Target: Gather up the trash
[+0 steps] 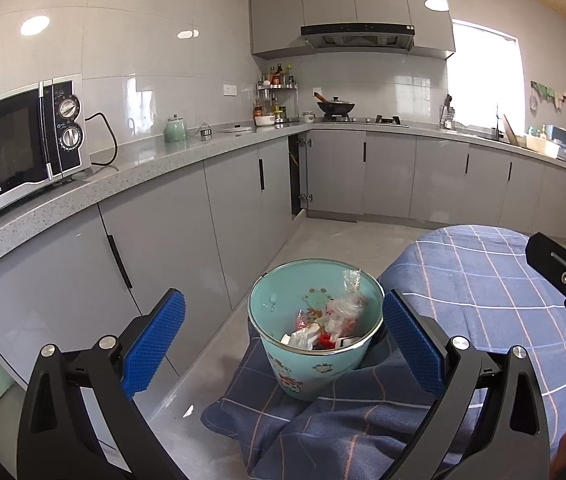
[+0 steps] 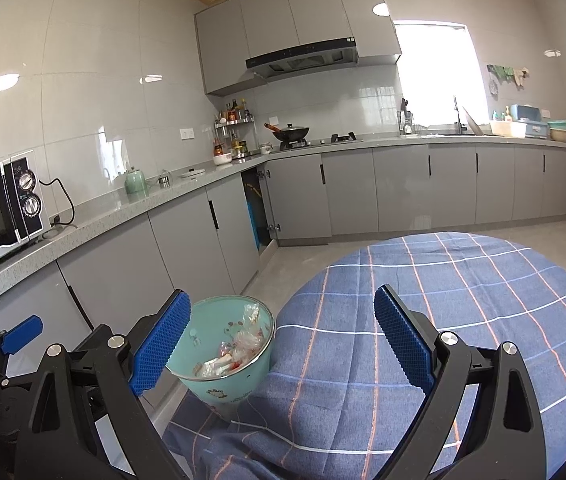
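Both grippers up and hanging in the air here, nothing in either one. The left gripper [image 1: 283, 336] has its jaws spread wide, blue pads well apart, and between them sits the trash bin [image 1: 315, 360], a pale green bucket with cartoon frogs on its side. It stands at the edge of the table, where the blue checked tablecloth [image 1: 483, 280] bunches up around its base, so the bottom of the bin is swallowed by folds. Inside: crumpled clear plastic [image 1: 347, 304] sticking up, white scraps, something red, but the pile is too jumbled to name piece by piece. Over to the right gripper [image 2: 283, 340], jaws just as wide and empty, hovering above the cloth with the bin just left of centre, its near rim partly covered by the left blue pad [image 2: 161, 348]. The other gripper pokes into the lower left corner, mostly cut off. Behind it all, a grey counter [image 1: 155, 160] runs along the wall with a microwave [image 1: 15, 148] cropped at the left edge, a wok [image 1: 335, 107] on the stove, and small bottles too tiny to read.
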The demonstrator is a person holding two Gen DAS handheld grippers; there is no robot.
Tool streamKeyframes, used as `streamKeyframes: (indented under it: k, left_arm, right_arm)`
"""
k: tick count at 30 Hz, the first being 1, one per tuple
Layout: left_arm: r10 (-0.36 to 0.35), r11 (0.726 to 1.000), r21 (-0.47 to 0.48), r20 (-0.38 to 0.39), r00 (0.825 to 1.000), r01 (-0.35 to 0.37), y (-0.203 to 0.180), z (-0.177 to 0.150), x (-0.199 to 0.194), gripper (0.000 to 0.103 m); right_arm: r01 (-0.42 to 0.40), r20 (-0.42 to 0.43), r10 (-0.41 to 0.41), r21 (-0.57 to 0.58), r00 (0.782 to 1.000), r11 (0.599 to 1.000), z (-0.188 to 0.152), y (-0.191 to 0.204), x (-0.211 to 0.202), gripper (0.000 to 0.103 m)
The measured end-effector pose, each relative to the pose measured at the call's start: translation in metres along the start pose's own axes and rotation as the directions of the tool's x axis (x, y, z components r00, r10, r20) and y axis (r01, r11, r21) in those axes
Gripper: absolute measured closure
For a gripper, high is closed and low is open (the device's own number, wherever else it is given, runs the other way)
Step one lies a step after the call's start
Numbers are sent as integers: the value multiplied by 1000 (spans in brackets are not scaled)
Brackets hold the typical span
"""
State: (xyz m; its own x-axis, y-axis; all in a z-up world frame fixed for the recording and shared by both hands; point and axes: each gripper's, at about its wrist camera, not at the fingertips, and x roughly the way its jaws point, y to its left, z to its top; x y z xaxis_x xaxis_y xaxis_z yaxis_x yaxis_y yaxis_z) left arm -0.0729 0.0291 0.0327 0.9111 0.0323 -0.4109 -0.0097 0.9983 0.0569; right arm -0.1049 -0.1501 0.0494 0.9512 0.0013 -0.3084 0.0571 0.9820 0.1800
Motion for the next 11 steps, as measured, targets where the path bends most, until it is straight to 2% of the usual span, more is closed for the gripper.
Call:
streamKeyframes:
  k: [11]
  left_arm:
    - [0, 1000, -9, 2, 1000, 0, 1, 2, -1, 6]
  right_arm:
    - [4, -5, -4, 6, 1000, 1000, 0, -2, 2, 11]
